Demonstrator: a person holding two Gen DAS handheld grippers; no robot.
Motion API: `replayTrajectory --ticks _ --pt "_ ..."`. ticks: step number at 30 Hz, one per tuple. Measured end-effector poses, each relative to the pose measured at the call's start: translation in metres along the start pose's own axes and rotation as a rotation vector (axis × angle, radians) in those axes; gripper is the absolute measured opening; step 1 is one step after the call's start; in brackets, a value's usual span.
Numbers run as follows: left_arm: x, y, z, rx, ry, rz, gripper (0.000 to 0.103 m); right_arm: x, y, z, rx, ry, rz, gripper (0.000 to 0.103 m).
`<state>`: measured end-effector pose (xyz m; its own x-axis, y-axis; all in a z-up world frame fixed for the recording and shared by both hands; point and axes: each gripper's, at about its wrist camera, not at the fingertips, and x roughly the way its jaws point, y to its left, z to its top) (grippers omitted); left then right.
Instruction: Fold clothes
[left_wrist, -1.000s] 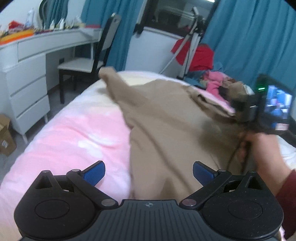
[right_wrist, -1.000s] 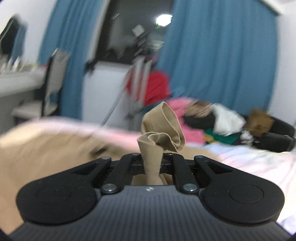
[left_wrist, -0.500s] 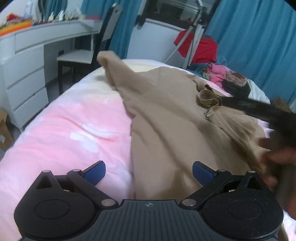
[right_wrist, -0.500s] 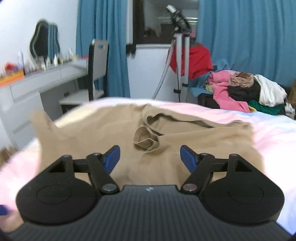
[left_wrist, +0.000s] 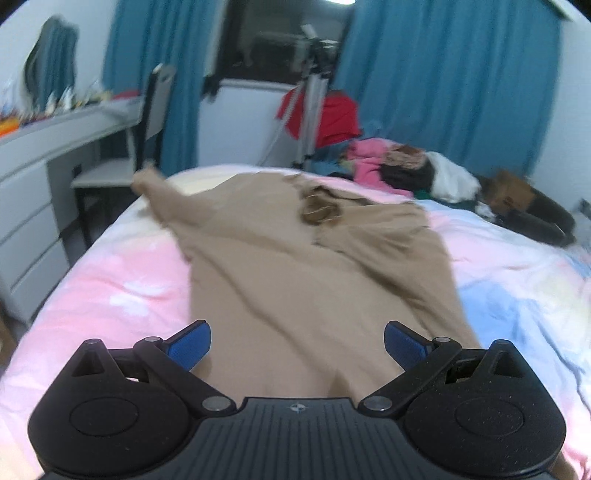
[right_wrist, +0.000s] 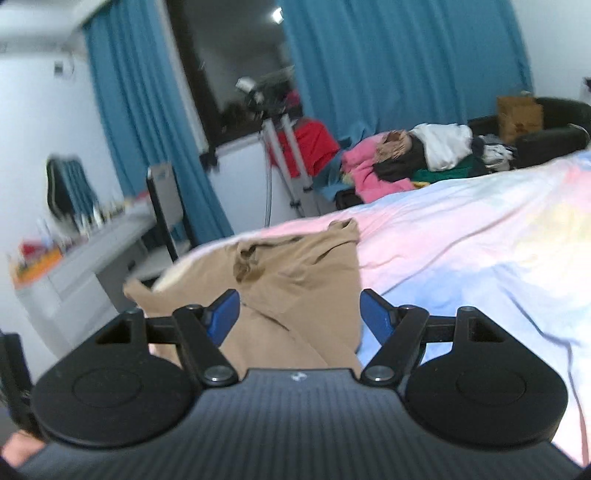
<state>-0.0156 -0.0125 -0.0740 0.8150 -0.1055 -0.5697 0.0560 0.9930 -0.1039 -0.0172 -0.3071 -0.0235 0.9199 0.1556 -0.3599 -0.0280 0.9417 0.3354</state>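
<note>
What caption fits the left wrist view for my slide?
Open left tongs above a tan garment spread on a pink bedspread, one sleeve stretched out.

Dim cool indoor light on both your views, small bright lamp reflection (right_wrist: 277, 14) at top centre, motion blur smearing far room and curtains (left_wrist: 447, 85), fisheye bending and dark corners at edges.

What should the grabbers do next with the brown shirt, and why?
Probably lower the left gripper to pinch the shirt near edge: both it and the right gripper are open and hold nothing, and the shirt lies spread on the bed, one sleeve already folded in.
</note>
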Motion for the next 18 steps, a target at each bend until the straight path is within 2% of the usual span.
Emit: replayTrajectory --ticks 3,5,7,12,14,18 --pt "-0.008 -0.024 -0.009 0.043 0.019 -0.036 0.100 -0.019 -0.021 -0.004 0.032 -0.023 -0.036 0.074" --pt "-0.007 -0.043 -0.015 0.049 0.070 -0.093 0.097 -0.027 -0.034 -0.002 0.053 -0.041 -0.059 0.074" --pt "-0.006 -0.062 -0.019 0.032 0.119 -0.136 0.095 -0.036 -0.046 0.001 0.075 -0.073 -0.073 0.074" --pt "0.002 -0.116 -0.033 0.002 0.238 -0.297 0.084 -0.047 -0.072 0.007 0.091 -0.144 -0.098 0.074" --pt "0.011 -0.134 -0.038 -0.038 0.280 -0.345 0.082 -0.045 -0.083 0.007 0.091 -0.146 -0.121 0.074" --pt "0.042 -0.168 -0.050 -0.097 0.358 -0.391 0.068 -0.036 -0.107 0.002 0.156 -0.117 -0.143 0.074"
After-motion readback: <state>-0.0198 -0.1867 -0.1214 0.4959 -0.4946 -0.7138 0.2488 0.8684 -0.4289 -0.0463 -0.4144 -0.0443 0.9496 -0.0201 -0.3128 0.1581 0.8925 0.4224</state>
